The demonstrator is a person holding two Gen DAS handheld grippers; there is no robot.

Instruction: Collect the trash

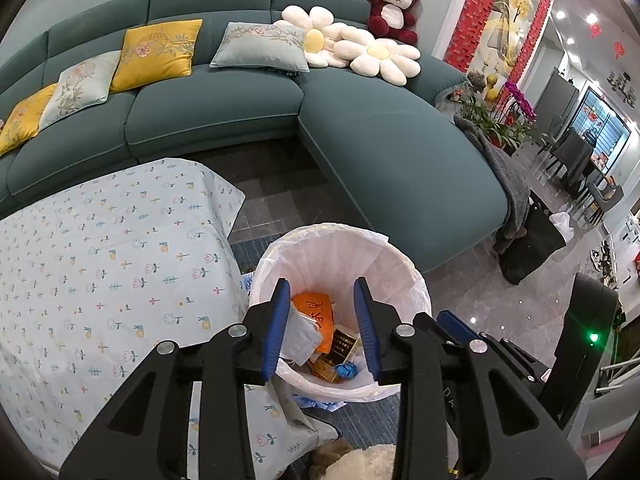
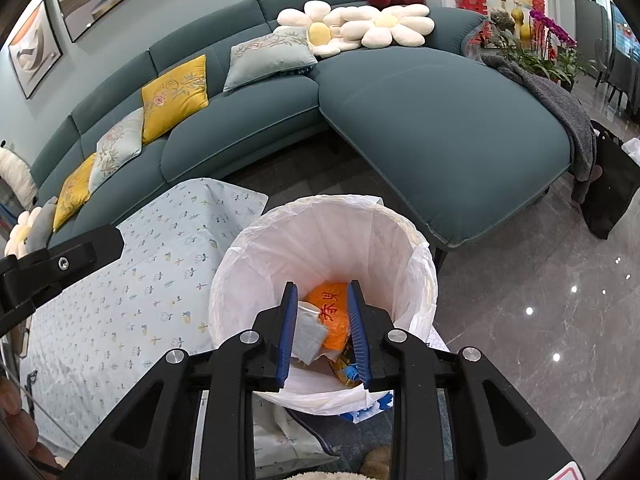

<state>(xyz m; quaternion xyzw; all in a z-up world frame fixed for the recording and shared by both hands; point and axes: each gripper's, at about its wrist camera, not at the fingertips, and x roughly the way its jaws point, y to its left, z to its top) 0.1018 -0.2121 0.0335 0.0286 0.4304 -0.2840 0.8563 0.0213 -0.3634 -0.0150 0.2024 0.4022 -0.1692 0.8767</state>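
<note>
Both grippers, left and right, hang parted and empty over the lined bin. Orange wrapper and other trash already lie inside the bin. Best retreat straight up, clear of the liner.

Open bin mouth below centre frame.
Hemmed by draped table at left, sofa chaise above; bare floor at right.

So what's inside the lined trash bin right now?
The trash bin holds an orange wrapper, a grey-white packet, a dark gold-printed box and a blue scrap. Anything beneath them is covered.
</note>
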